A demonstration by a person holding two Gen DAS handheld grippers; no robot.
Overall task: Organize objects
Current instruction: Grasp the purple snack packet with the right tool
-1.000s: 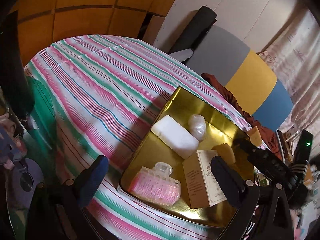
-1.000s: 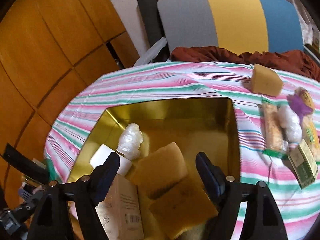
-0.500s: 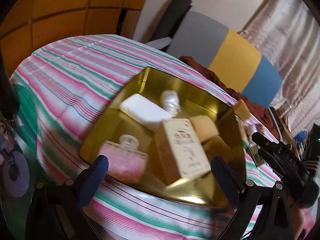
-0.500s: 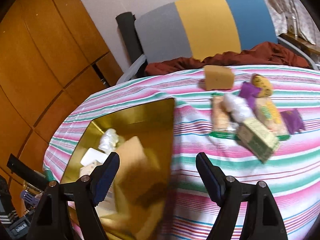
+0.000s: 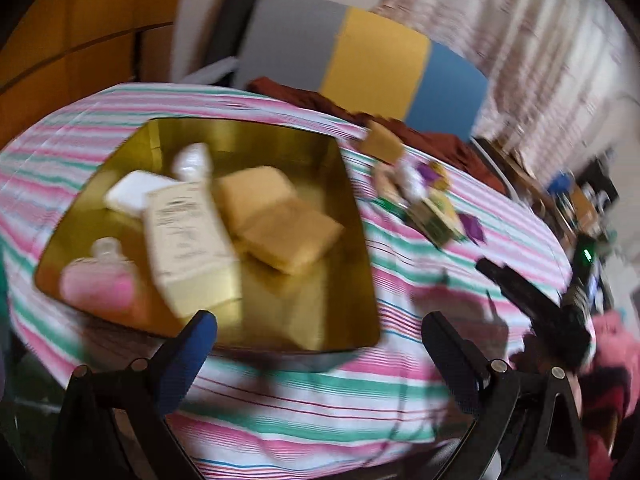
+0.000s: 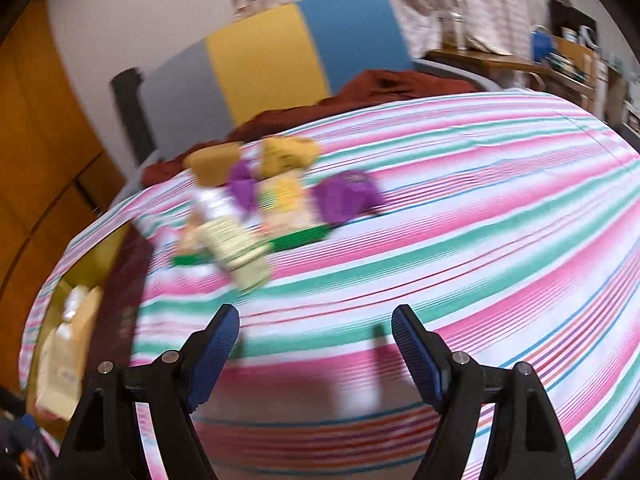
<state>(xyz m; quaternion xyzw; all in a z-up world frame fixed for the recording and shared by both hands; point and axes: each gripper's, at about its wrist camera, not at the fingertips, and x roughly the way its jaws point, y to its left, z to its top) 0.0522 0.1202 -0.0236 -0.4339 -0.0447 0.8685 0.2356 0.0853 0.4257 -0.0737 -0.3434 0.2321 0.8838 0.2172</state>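
Both of your tools are empty with their jaws spread wide: the left tool (image 5: 316, 344) hangs over the near rim of the shallow gold metal tray (image 5: 362, 216), the right tool (image 6: 316, 332) over bare cloth on the pink, green and white striped desk (image 6: 500, 208).

The tray already holds a white bar (image 5: 134, 192), a cream cardboard box (image 5: 188, 240), a pink clear-capped bottle (image 5: 100, 284), a white crumpled wad (image 5: 192, 162) and two tan sponge blocks (image 5: 280, 228). The things left to sort lie in a tight cluster toward the far edge of the desk, just beyond the tray's right side: a tan sponge (image 6: 216, 162), purple wrappers (image 6: 344, 196), a pale green printed box (image 6: 236, 252) and flat green-edged packets (image 6: 300, 236), touching or overlapping one another.

The main risk is that crowding. Reach in with the jaws this wide and you may pinch two things at once, or nudge the far sponge off the far edge of the desk. The views are badly smeared, so you cannot judge the gaps between items well; settle before closing. The tray's right wall stands between the cluster and the free space inside, so a low carry could catch it and shift the tray.
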